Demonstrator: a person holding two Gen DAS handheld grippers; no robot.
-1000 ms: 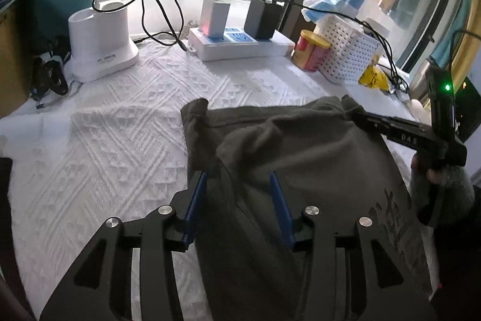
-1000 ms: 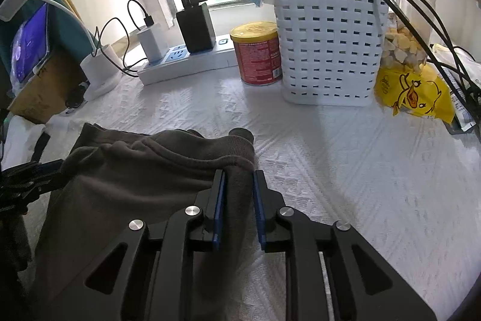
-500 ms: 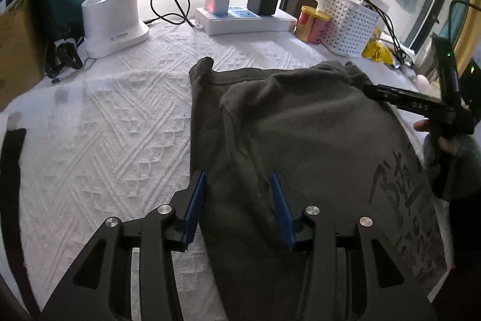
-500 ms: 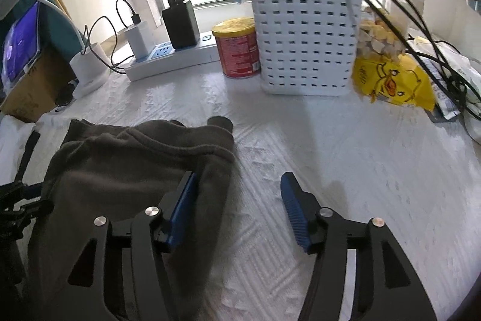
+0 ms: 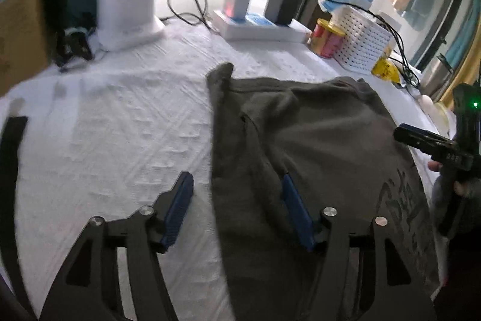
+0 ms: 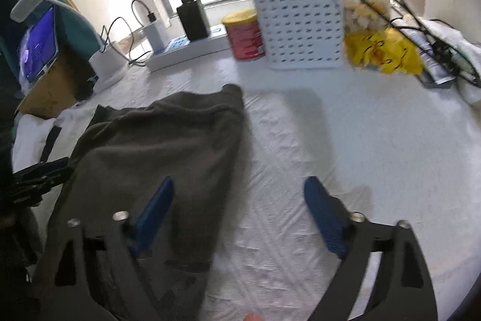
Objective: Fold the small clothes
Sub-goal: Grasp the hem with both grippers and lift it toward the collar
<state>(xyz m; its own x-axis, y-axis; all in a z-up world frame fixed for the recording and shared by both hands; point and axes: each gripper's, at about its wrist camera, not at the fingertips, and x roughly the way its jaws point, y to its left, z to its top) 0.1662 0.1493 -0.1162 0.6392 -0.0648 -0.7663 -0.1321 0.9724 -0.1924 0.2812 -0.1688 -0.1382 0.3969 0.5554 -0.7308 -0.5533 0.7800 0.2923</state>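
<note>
Dark olive-grey garment (image 5: pixel 300 146), a small piece of clothing with pale lettering near its lower edge, lies spread flat on a white textured cloth covering the surface (image 5: pixel 120 125), its upper corners pointing toward the window. The left hand-held gripper (image 5: pixel 237 209) hangs over the garment's left border with its jaws opening: one blue pad sits above the white cloth, the other above the dark fabric, and neither presses on the cloth edge that lies between them. The right hand-held gripper (image 6: pixel 237 215) hovers over the garment's right border, its jaws likewise opening wide; one pad is above the fabric, the other above bare white cloth, with nothing pinched. In the left wrist view the right tool shows at the frame's right edge, gripped by a person's hand (image 5: pixel 460 185) in a grey sleeve. Along the window stand a white power strip (image 5: pixel 261 29) with plugged-in chargers, a white cylindrical appliance (image 5: pixel 126 14), a red and yellow tin (image 6: pixel 245 35), a white perforated basket (image 6: pixel 300 20) and a yellow snack packet (image 6: pixel 381 50). A lit screen (image 6: pixel 39 47) glows at the far left in the right wrist view.
</note>
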